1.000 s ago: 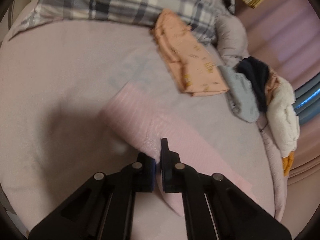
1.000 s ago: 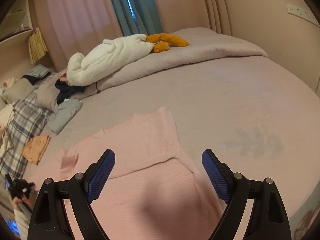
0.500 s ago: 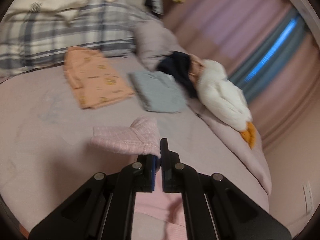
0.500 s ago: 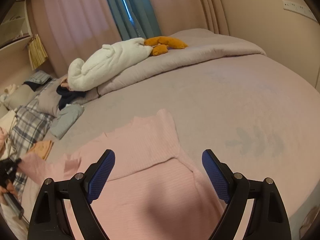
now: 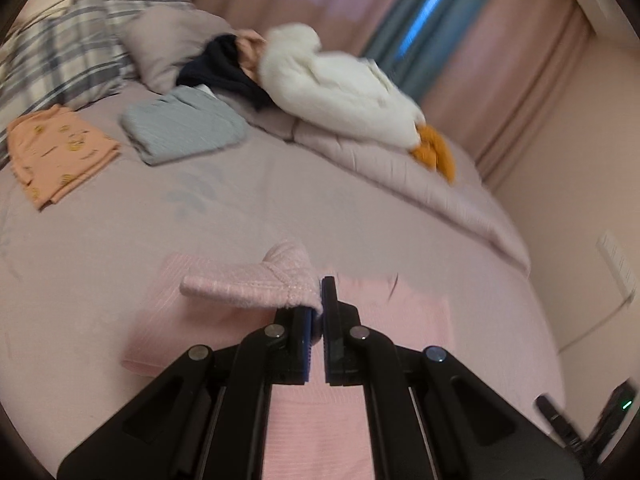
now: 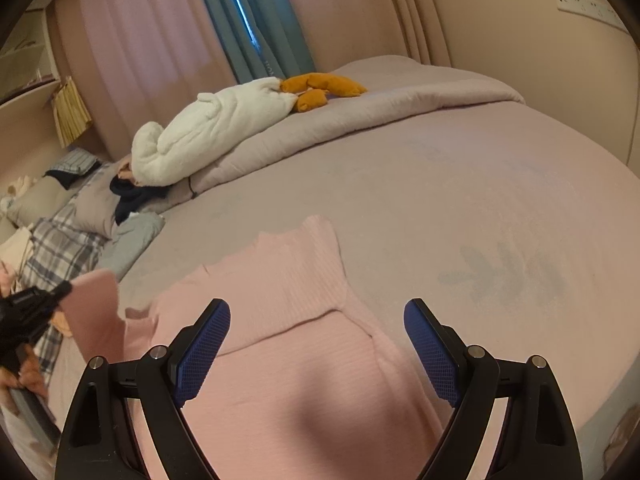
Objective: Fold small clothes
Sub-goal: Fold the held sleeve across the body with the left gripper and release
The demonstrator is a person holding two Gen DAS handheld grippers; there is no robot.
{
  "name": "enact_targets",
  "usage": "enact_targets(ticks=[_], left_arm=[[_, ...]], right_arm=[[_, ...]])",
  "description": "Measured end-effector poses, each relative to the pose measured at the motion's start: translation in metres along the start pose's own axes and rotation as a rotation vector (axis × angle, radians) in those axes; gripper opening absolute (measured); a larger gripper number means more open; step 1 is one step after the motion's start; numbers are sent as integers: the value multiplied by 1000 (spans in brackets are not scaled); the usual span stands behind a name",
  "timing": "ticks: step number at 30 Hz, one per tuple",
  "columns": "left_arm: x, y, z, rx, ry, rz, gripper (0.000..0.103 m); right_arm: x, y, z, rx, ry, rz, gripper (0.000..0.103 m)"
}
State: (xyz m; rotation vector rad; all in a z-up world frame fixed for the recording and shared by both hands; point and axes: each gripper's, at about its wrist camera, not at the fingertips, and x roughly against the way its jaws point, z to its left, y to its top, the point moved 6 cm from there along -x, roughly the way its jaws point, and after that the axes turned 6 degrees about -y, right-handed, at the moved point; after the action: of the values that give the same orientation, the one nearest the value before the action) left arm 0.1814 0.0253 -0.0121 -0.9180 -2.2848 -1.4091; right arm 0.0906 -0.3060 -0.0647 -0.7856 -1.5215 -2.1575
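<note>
The pink ribbed sweater [image 6: 280,344] lies flat on the mauve bedsheet [image 6: 480,184], its body under the right wrist camera and one sleeve stretching away toward 12 o'clock. The left gripper [image 5: 317,312] has its fingers pressed together, pinching the cuff end of the other sleeve [image 5: 256,284], which hangs raised above the sweater's body and trails off toward 9 o'clock in the left wrist view. In the right wrist view that same gripper shows at 9 o'clock with the pink cloth lifted in it, and part of a hand [image 6: 24,376] beneath it. The right gripper [image 6: 316,348] hovers over the sweater's body with its blue-padded fingers [image 6: 202,356] spread wide; no cloth is between them. Beyond the sweater, at about 10 o'clock in the left wrist view, sit a folded grey garment [image 5: 180,128] and, just beside it, a folded orange printed garment [image 5: 60,156]. A white plush toy [image 5: 340,92] with orange feet rests on a rolled quilt [image 5: 400,172] at 12 to 1 o'clock, with a dark navy garment [image 5: 224,72] touching its head end. A plaid pillow [image 5: 60,64] lies at 10 o'clock, and curtains [image 6: 256,20] hang behind the bed.
</note>
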Motion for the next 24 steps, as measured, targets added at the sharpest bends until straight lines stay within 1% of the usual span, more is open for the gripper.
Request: enact_targets(ticks=[6,10,12,14,16,17,18,19,20,21,22,23,24], left_arm=[[-47,-46,-20,-82,-11,134,4],[-71,-72,-25,-183,9,204,4],[-82,-85,-23,-192,1,248,6],[-91,-95,-19,-178,-9,290,6],[-97,-105,-15,-177,-6,320,7],[-99,-109,-14,-178,-3,332,12],[-100,-113,-12,-174,-5,344,19],[-101,-115,-11,-164,-16,356,22],[-102,-116,-12,-151,-34,362,31],[-100,-117,-13,-141,-59,362,43],[-98,-117,-16,-133,-83,360,51],[-95,-116,-19,-129,-99,364,67],[-92,-117,-22,-126,-118,368,73]], right_arm=[[-4,-7,-7,-17,-11,24,88],[-6,-13,-14,-27,-33,36,88],[-8,-16,-16,-39,-31,49,88],[-11,-19,-19,-47,-30,66,88],[-12,-21,-22,-48,-36,74,88],[-13,-22,-22,-48,-39,77,88],[-14,-22,-23,-49,-41,80,88],[-15,-23,-23,-50,-40,84,88],[-16,-24,-24,-51,-39,87,88],[-16,-25,-25,-53,-38,93,88],[-17,-26,-25,-54,-36,97,88],[-17,-26,-26,-56,-36,100,88],[-18,-27,-26,-59,-35,103,88]])
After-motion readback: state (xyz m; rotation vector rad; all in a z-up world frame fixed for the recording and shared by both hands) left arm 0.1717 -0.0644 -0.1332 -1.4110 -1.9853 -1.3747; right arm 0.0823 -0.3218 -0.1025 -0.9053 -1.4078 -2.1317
